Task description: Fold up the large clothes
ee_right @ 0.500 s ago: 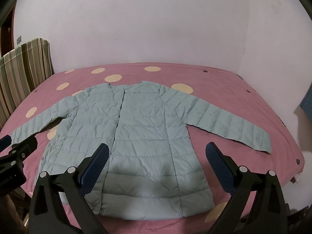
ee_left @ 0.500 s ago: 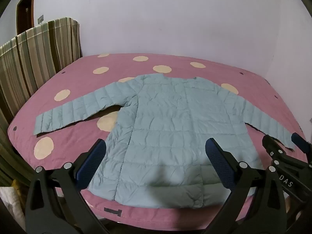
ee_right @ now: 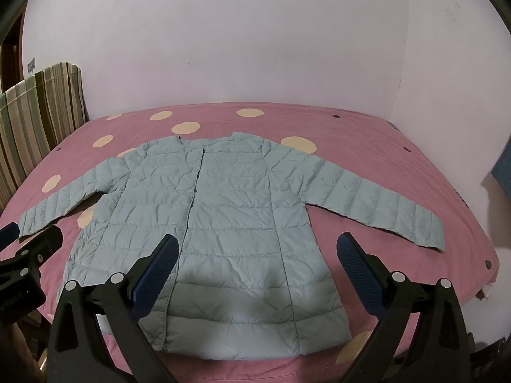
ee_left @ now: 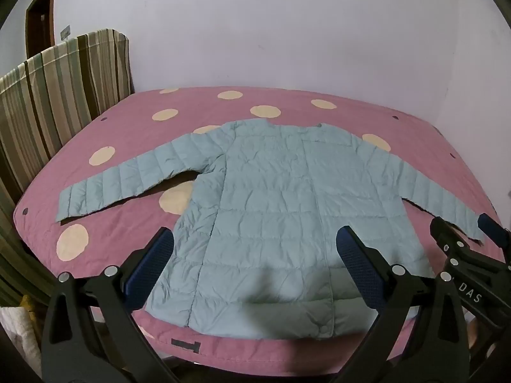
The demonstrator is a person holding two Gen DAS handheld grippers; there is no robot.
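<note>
Left wrist view: the coat (ee_left: 281, 220) lies flat on the bed (ee_left: 127, 127), and no fold is made yet.
Both sleeves are spread out wide, so all the folding is left to do. The left claw (ee_left: 255, 268) is wide apart and holds nothing, just above the coat's bottom edge. The right claw (ee_right: 255, 268) is wide apart too, empty, near the same edge.
</note>
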